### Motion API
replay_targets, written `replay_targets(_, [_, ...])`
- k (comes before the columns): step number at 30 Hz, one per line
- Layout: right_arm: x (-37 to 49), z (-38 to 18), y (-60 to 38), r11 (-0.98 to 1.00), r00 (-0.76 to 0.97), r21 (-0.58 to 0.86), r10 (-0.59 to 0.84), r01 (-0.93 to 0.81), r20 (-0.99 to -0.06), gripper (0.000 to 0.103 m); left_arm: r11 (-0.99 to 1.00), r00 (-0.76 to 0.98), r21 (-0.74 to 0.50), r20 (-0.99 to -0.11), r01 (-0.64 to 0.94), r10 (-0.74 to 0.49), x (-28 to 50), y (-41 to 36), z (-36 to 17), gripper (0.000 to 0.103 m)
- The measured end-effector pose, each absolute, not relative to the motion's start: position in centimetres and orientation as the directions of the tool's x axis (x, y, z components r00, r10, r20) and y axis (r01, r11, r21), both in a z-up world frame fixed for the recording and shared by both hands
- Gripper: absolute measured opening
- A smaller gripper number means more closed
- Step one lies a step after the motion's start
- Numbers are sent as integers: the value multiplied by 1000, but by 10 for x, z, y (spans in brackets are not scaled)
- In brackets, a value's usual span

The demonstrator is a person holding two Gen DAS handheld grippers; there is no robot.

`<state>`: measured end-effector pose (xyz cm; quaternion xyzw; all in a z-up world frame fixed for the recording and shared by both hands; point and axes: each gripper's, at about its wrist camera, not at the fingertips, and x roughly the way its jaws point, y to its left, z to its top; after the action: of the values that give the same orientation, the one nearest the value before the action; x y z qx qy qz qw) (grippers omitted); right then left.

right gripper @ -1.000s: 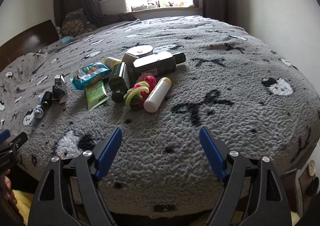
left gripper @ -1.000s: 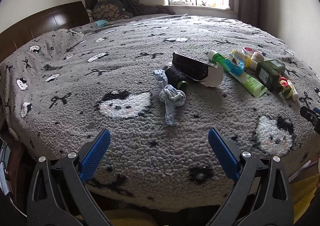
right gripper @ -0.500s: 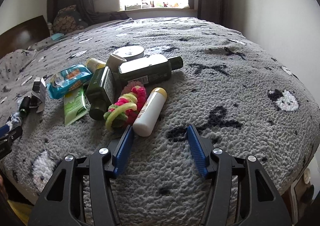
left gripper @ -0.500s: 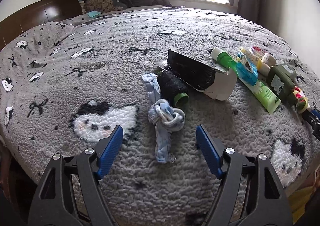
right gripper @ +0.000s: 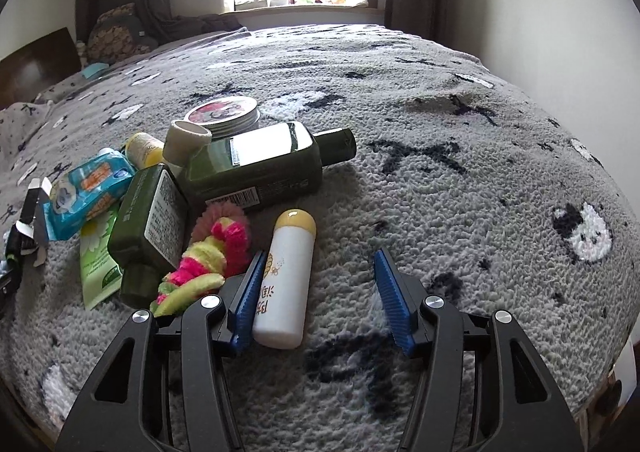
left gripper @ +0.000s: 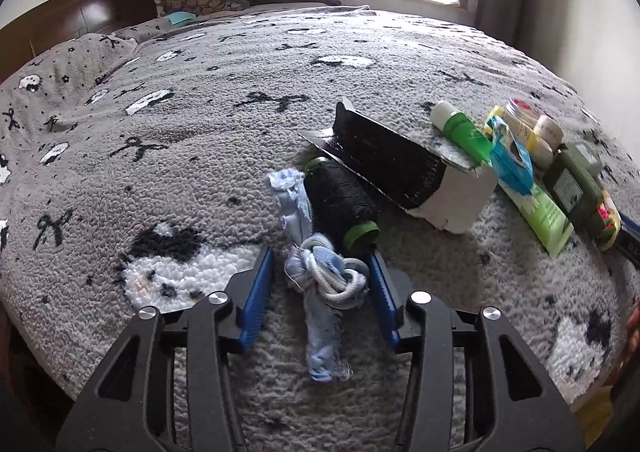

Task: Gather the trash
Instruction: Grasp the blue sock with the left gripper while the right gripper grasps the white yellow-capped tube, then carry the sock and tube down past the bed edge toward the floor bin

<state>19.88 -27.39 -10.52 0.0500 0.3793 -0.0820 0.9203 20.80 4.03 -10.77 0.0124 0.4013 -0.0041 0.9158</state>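
Knotted blue rag [left gripper: 326,284]: lies on the grey blanket [left gripper: 160,155], touching a black spool [left gripper: 340,203]. Soft, light, limp; best taken at its bulky knot. Left gripper [left gripper: 320,284] straddles the knot, its jaws closing, pads not yet pressing.

White bottle [right gripper: 286,284]: rigid, smooth, likely light, apt to roll; take mid-body. Right gripper [right gripper: 318,292] half-open, its left pad against the bottle, right pad apart.

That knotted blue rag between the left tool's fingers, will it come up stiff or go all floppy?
Probably floppy: the knotted blue rag is thin frayed cloth, so its loose tail should dangle. It looks light, since it barely dents the fleece blanket. The knot gives the closing left tool a bulky spot to pinch, so slipping seems unlikely. It may brush the black spool beside it.
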Motion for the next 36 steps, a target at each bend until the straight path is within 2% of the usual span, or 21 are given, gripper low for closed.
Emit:
replay_targets(3, [197,-105,-274,989,706,19,-93,149,-702,41,999,677,18,-736,38,-13,200,41,-108,35])
replay_targets(5, [191,-104,-273,991,712,13,-88,135,-697,25,999,680,17,-733,42,-16,197,41,-108,32])
replay_targets(6, [188,-103,-273,991,714,13,-89,135,-695,21,999,681,17,-732,43,-16,194,40,-107,32])
replay_targets(23, [111,-95,-269,996,712,28,-41,85,-701,21,994,673,-25,-734,109,-92,124,23,-106,27])
replay_targets(28, [84,-90,-263,997,733,64,8,49,-680,21,986,676,-41,-723,162,-141,102,9,-103,27])
replay_targets(36, [41,-60,-253,998,779,64,54,-18,-625,21,976,724,0,-670,219,-162,64,-5,-74,27])
